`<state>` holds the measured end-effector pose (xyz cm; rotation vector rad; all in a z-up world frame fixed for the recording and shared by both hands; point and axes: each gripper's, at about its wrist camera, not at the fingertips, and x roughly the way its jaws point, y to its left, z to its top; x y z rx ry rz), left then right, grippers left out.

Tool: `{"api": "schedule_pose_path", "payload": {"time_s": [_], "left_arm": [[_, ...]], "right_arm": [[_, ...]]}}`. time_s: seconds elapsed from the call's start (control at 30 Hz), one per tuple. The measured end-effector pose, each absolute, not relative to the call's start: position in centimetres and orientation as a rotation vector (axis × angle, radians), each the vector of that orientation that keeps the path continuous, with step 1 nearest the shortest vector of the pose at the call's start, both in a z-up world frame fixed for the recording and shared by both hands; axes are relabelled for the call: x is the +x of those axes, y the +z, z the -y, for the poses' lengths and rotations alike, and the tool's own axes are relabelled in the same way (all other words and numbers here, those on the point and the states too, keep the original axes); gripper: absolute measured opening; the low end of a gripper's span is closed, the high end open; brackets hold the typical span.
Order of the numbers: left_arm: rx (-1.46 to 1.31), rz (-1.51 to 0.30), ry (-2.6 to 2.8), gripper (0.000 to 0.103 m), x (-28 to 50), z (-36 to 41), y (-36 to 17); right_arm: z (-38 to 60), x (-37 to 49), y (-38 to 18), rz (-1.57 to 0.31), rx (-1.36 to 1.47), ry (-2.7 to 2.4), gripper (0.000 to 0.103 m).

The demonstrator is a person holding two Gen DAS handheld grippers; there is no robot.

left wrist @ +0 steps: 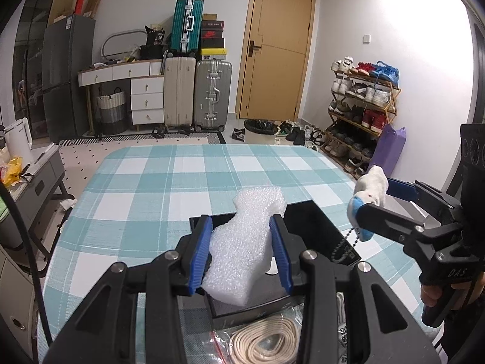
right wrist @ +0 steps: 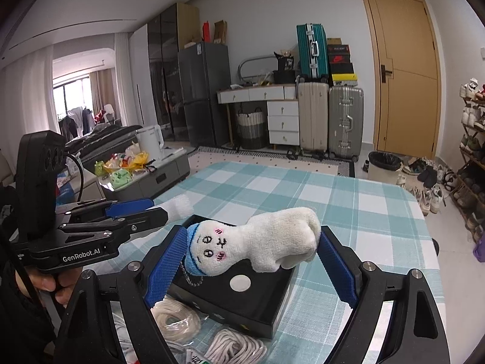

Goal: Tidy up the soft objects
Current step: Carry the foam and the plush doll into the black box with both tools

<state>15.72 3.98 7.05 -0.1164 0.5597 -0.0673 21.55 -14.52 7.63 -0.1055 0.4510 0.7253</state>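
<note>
Both tongs loaded over the black box (left wrist: pixel 306 227) on the tabletop (left wrist: pixel 169 182): left tongs (left wrist: pixel 242 251) clamp foam piece (left wrist: pixel 245 242), right tongs (right wrist: pixel 251 264) pinch plush toy (right wrist: pixel 257 245). I'd lower each fully inside before releasing.

A box (left wrist: pixel 315 227) sits lower centre on the table (left wrist: pixel 151 188); bagged rope coils (left wrist: pixel 260 339) lie below it, suitcases (left wrist: pixel 197 94) upper centre.

The foam piece (left wrist: pixel 242 242) looks white and bubbly-rough; the plush toy (right wrist: pixel 257 245) is fuzzy terry cloth; the box (right wrist: pixel 242 297) is glossy black; the tablecloth (left wrist: pixel 182 176) is matt woven cloth.
</note>
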Motion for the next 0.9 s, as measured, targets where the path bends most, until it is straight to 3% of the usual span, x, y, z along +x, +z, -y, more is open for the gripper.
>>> {"api": "schedule_pose_path", "payload": {"time_s": [0.9], "left_arm": [[-0.059, -0.650, -0.089, 0.038, 18.6, -3.1, 3.5]], "right_arm": [[9.6, 26.4, 1.4, -0.567, -0.309, 0.780, 0.087]]}}
